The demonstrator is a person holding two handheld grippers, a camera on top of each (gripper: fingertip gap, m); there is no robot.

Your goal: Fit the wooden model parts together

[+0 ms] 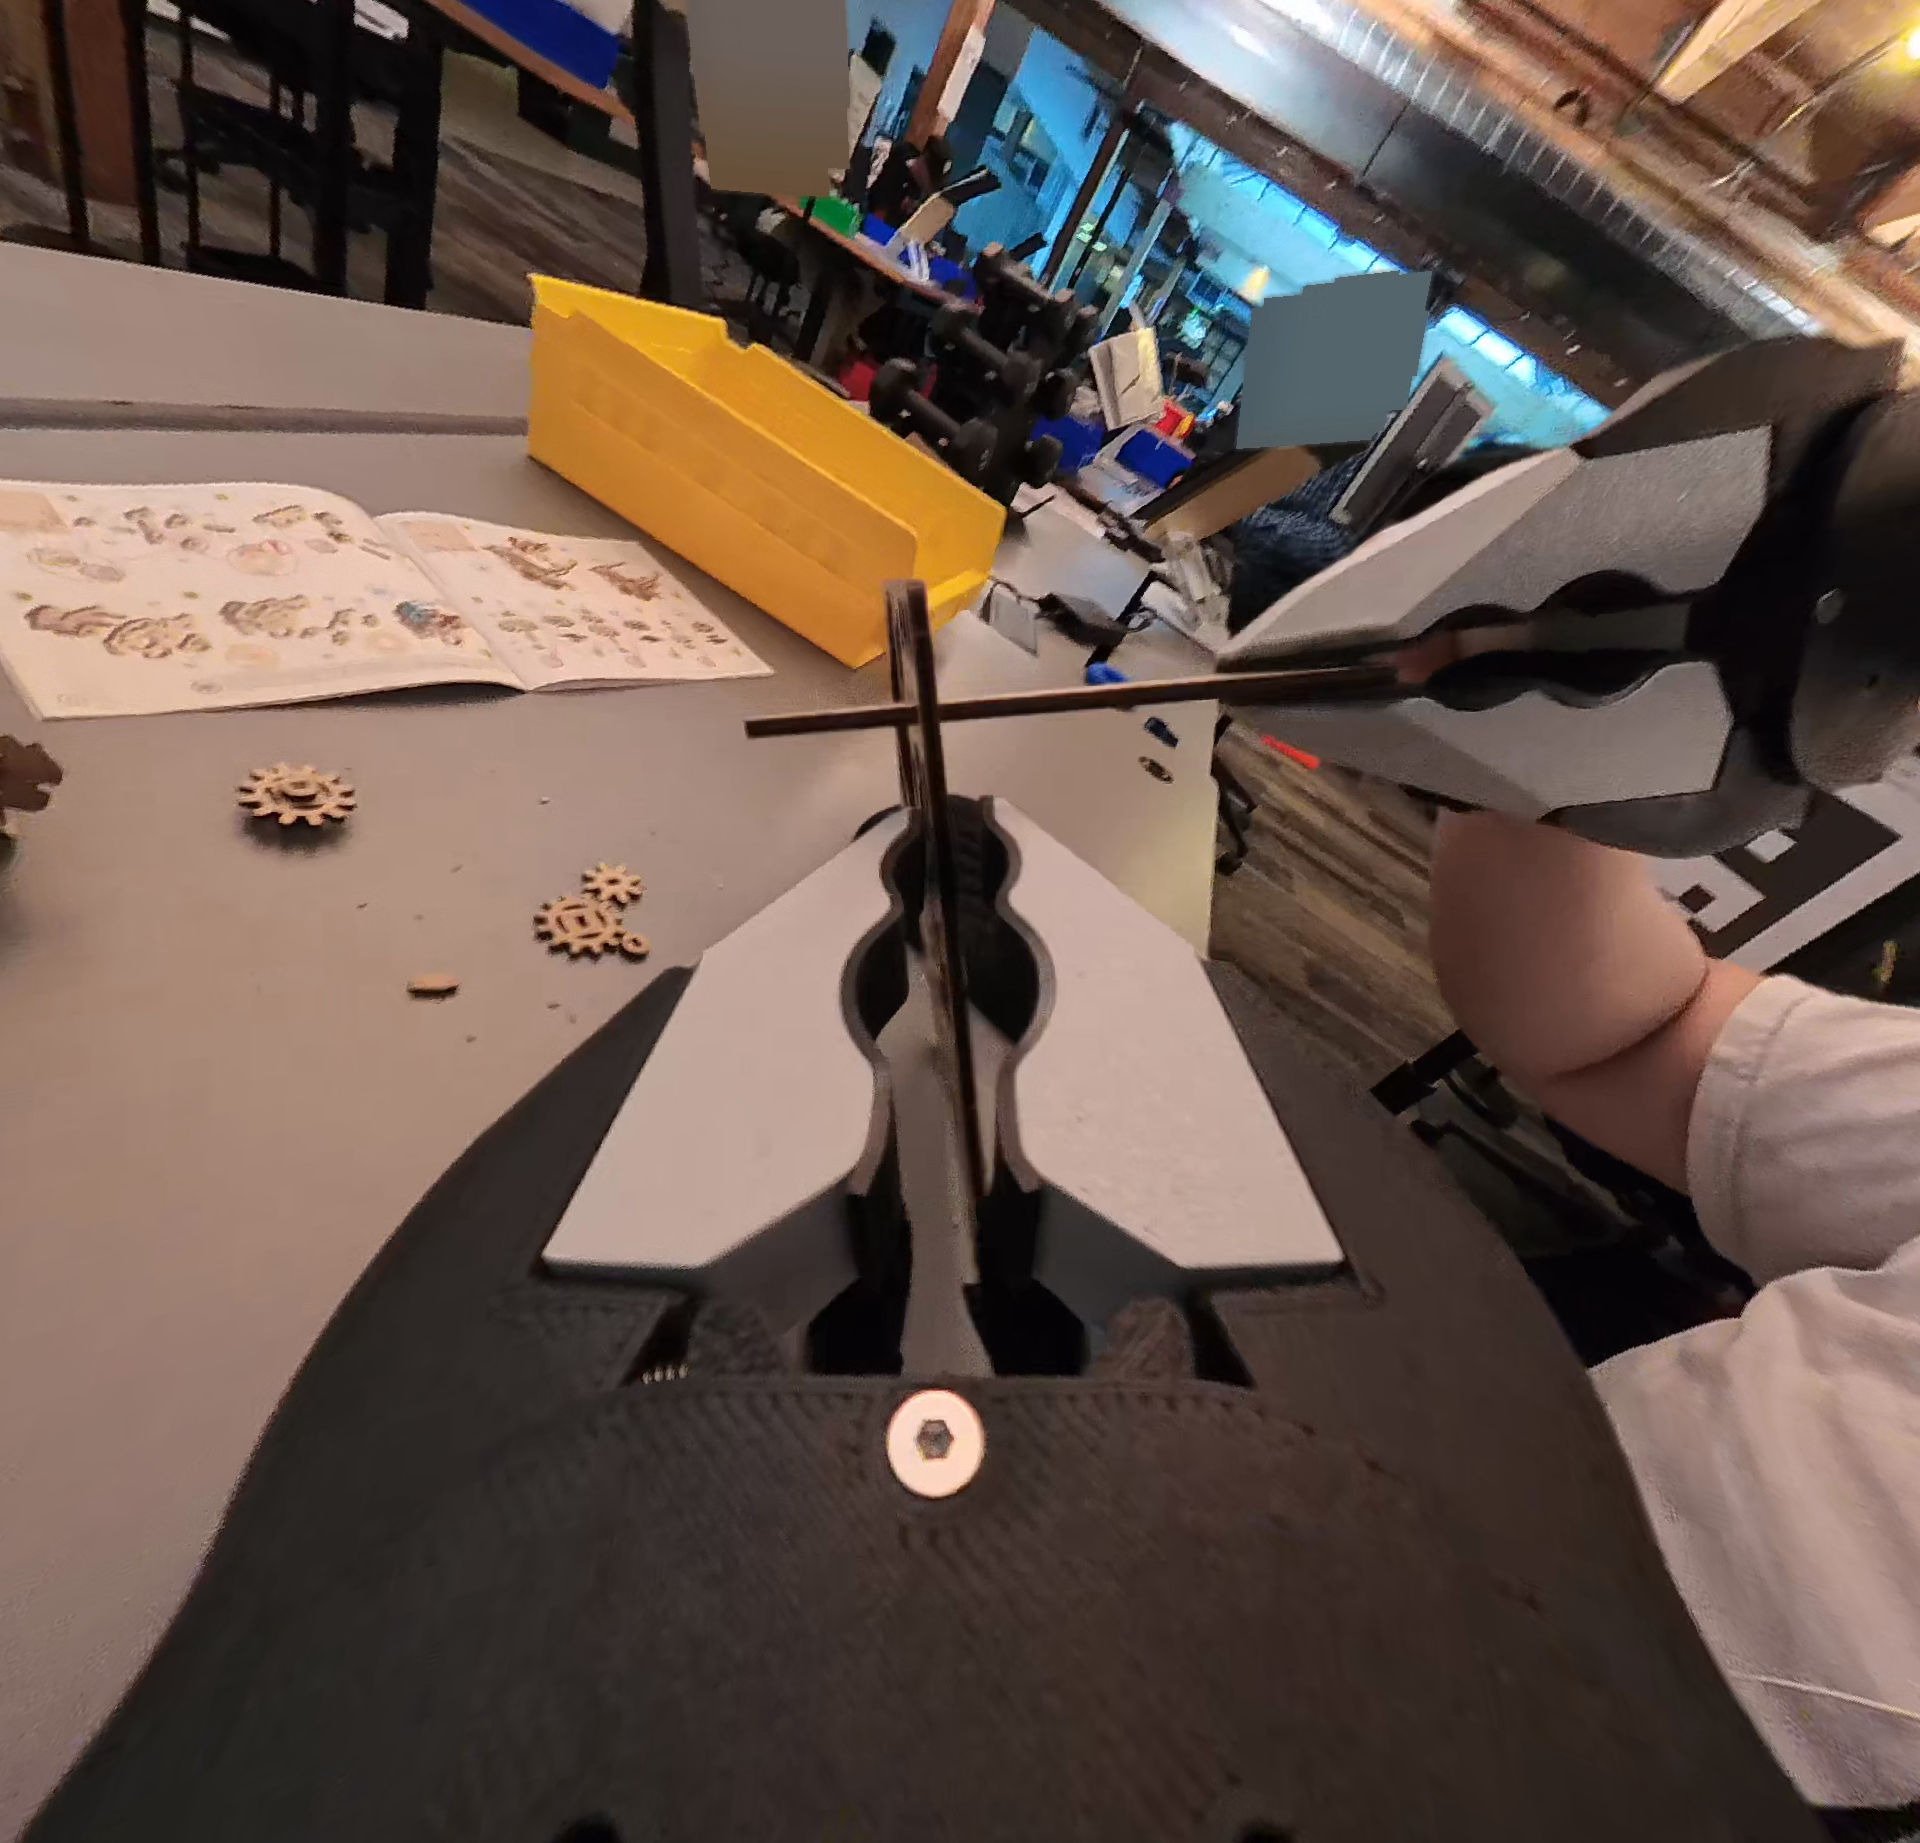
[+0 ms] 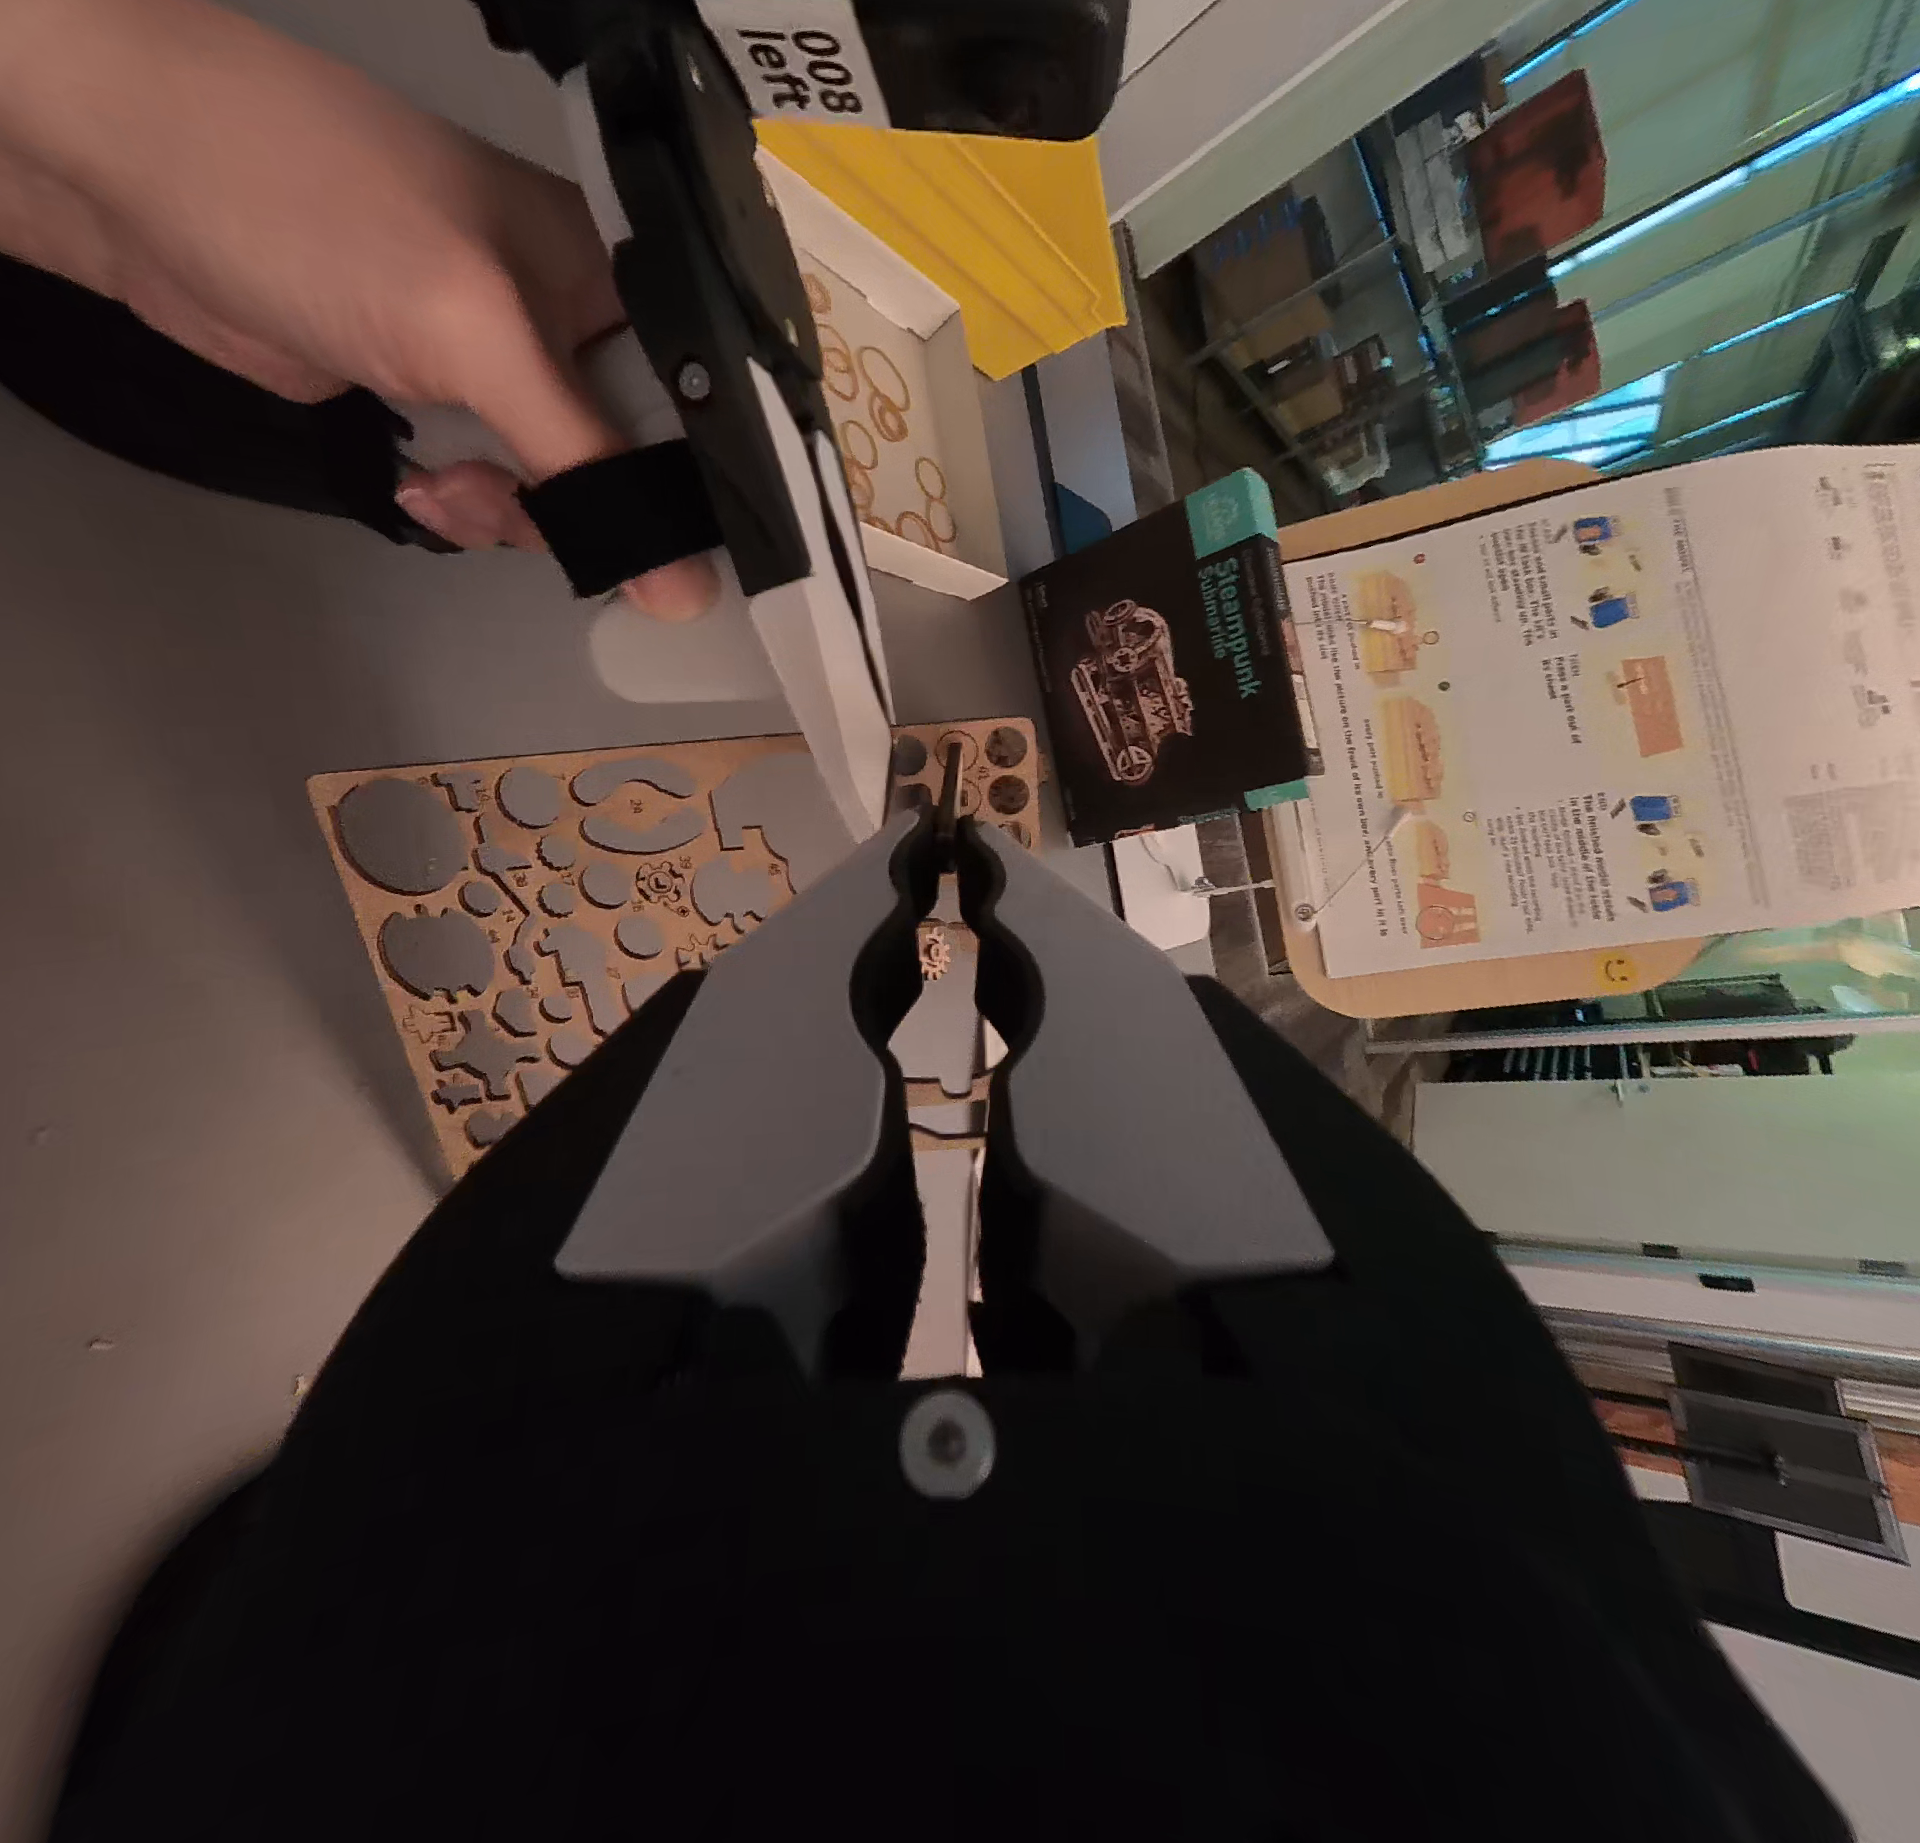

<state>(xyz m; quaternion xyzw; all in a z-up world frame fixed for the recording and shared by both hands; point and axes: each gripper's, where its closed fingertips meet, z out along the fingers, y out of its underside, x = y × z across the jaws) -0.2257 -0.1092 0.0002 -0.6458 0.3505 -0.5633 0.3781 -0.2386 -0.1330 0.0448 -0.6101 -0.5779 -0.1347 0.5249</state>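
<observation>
In the left wrist view my left gripper (image 1: 940,817) is shut on a thin flat dark wooden part (image 1: 914,671), seen edge-on and standing up out of the fingertips. A thin wooden rod (image 1: 1091,697) passes crosswise through that part. My right gripper (image 1: 1231,666) comes in from the right and is shut on the rod's right end. In the right wrist view the right gripper (image 2: 940,827) pinches the rod (image 2: 948,785), seen end-on, and the left gripper (image 2: 868,806) reaches in from the upper left, with its tips beside mine.
A yellow bin (image 1: 748,463), an open instruction booklet (image 1: 312,598) and loose wooden gears (image 1: 296,794) (image 1: 587,920) lie on the grey table. Below the grippers lie a punched wooden parts sheet (image 2: 540,889), a black box (image 2: 1164,681) and a white tray of rings (image 2: 894,422). The grippers' ends are close to 5 cm from one another.
</observation>
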